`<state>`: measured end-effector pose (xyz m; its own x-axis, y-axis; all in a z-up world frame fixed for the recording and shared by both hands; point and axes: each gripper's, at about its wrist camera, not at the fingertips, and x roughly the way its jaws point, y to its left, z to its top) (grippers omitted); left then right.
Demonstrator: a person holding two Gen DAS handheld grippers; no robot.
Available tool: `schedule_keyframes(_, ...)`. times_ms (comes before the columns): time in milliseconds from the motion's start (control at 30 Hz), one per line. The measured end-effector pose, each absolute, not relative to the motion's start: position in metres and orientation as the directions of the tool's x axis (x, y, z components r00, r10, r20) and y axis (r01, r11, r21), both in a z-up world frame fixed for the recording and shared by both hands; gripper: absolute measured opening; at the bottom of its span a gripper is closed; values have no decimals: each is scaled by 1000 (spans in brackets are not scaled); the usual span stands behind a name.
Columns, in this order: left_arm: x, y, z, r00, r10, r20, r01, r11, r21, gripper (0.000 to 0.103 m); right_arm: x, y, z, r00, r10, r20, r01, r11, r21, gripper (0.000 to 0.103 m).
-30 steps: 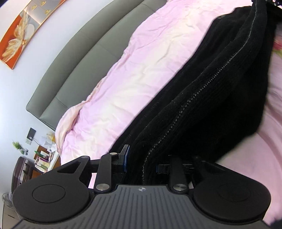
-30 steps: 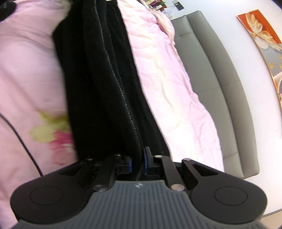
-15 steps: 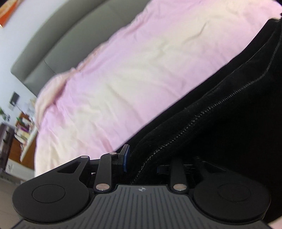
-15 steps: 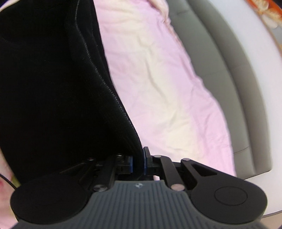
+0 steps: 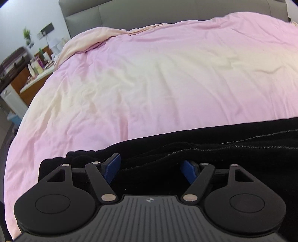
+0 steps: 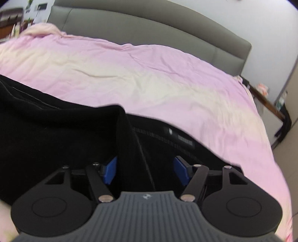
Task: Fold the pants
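The black pants (image 5: 214, 137) lie across the near part of the pink bed cover (image 5: 158, 80), with a stitched seam running right. My left gripper (image 5: 150, 167) is open, its blue pads (image 5: 111, 167) spread wide just over the pants' left end. In the right wrist view the pants (image 6: 55, 126) stretch left, and a raised fold of cloth stands between the spread pads. My right gripper (image 6: 145, 171) is open over the pants' right end, near a small button and label (image 6: 170, 131).
A grey padded headboard (image 5: 167, 11) runs along the far side of the bed. A cluttered bedside table (image 5: 35, 70) stands at the left. Dark furniture (image 6: 275, 111) stands at the right of the bed. The pink cover (image 6: 149, 74) spreads beyond the pants.
Both grippers were shut on the pants and held them up. They have swung down to the bed and opened, and the pants now lie on the cover.
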<state>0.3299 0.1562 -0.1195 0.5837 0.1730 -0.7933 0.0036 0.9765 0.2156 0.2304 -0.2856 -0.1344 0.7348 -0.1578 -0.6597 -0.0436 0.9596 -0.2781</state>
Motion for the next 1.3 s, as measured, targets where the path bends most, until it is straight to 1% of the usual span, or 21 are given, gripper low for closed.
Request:
schedule_keyframes(67, 327, 154, -107, 592, 168, -788, -16, 980, 197, 85, 210, -294, -129, 737, -168, -654, -29, 960, -278, 62)
schedule_keyframes(133, 320, 148, -97, 619, 175, -765, -39, 981, 193, 87, 206, -289, -133, 738, -177, -651, 4, 966, -258, 63)
schedule_keyframes(200, 312, 148, -88, 632, 180, -754, -63, 981, 181, 89, 180, -289, -133, 715, -177, -676, 16, 971, -237, 63)
schedule_keyframes(233, 307, 148, -85, 637, 179, -750, -74, 982, 172, 89, 168, -290, -140, 700, -183, -690, 9, 969, -248, 63)
schedule_keyframes(333, 295, 155, -83, 642, 168, -748, -84, 985, 149, 89, 170, -272, -163, 668, -240, -705, -10, 944, -331, 63)
schedule_keyframes(400, 284, 157, -86, 635, 164, -755, -72, 985, 154, 89, 173, -267, -167, 647, -248, -721, -33, 936, -351, 63)
schedule_keyframes(433, 278, 158, -88, 631, 168, -757, -64, 984, 165, 89, 174, -264, -173, 632, -255, -731, -48, 929, -366, 62)
schedule_keyframes(467, 272, 160, -90, 628, 177, -758, -57, 982, 182, 89, 173, -261, -176, 615, -270, -741, -69, 918, -391, 50)
schedule_keyframes(500, 266, 161, -92, 627, 188, -756, -52, 978, 200, 89, 173, -258, -180, 596, -290, -749, -90, 903, -421, 35)
schedule_keyframes(533, 260, 164, -93, 625, 199, -754, -50, 975, 216, 89, 172, -257, -181, 580, -318, -750, -97, 887, -452, 7)
schedule_keyframes(600, 251, 171, -97, 618, 209, -758, -43, 972, 233, 89, 170, -257, -174, 583, -327, -744, -95, 882, -462, 6)
schedule_keyframes(633, 247, 175, -98, 614, 213, -760, -41, 970, 239, 89, 169, -258, -166, 592, -320, -740, -93, 885, -457, 1)
schedule_keyframes(733, 241, 189, -104, 598, 230, -768, -43, 966, 256, 89, 172, -270, -140, 646, -353, -677, -77, 852, -518, 1)
schedule_keyframes(867, 240, 206, -105, 590, 238, -771, -71, 967, 244, 89, 205, -306, -102, 673, -365, -643, -62, 839, -541, 1)
schedule_keyframes(967, 242, 215, -105, 592, 228, -773, -94, 972, 215, 89, 250, -341, -92, 662, -338, -669, -124, 831, -542, 1)
schedule_keyframes(1033, 244, 217, -106, 590, 223, -776, -104, 974, 201, 89, 281, -359, -97, 668, -305, -679, -183, 817, -547, 1)
schedule_keyframes(1100, 245, 217, -108, 587, 223, -778, -110, 974, 197, 89, 307, -376, -109, 664, -342, -665, -184, 787, -589, 10)
schedule_keyframes(1167, 243, 217, -108, 589, 219, -778, -108, 975, 193, 89, 323, -396, -120, 625, -428, -653, -97, 787, -609, 20)
schedule_keyframes(1200, 241, 217, -107, 594, 214, -776, -103, 976, 190, 89, 325, -408, -121, 610, -451, -652, -36, 806, -591, 21)
schedule_keyframes(1267, 237, 219, -107, 604, 210, -769, -89, 976, 197, 89, 318, -434, -122, 592, -446, -671, 103, 868, -487, 22)
schedule_keyframes(1300, 236, 220, -108, 607, 218, -765, -85, 974, 209, 89, 309, -445, -123, 588, -436, -681, 164, 889, -428, 24)
